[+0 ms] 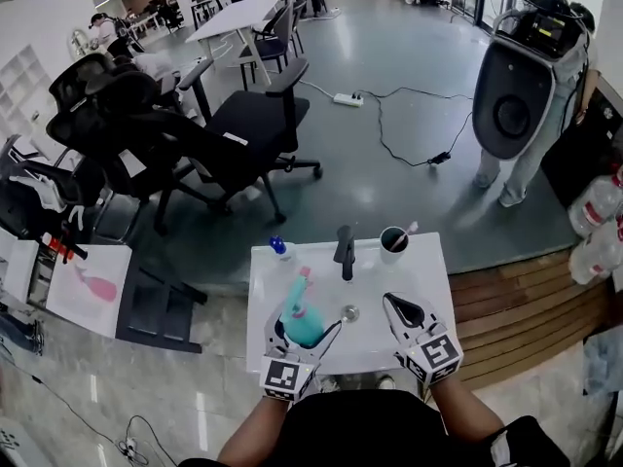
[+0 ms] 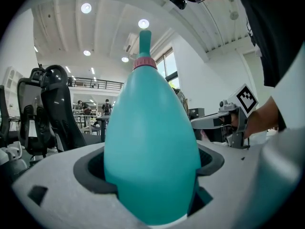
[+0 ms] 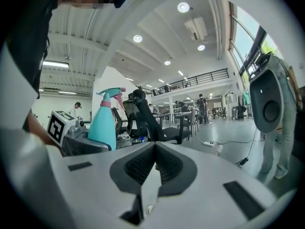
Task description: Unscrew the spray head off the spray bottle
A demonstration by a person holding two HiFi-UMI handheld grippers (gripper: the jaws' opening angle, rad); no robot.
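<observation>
The left gripper (image 1: 303, 330) clamps the teal, egg-shaped spray bottle (image 2: 152, 142) upright, a pink collar (image 2: 144, 63) under its spray head (image 3: 111, 95). To its right, the right gripper (image 1: 397, 304) is closed and empty.

Open office-lab hall: office chairs (image 1: 248, 125), desks (image 1: 238, 16), mezzanine railing (image 3: 200, 78).

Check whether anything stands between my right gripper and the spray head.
Nothing visible does. The left gripper holds the spray bottle upright, and its spray head shows unblocked beside the right gripper, whose fingers are together and empty. Only the flat drain lies below the gap.
</observation>
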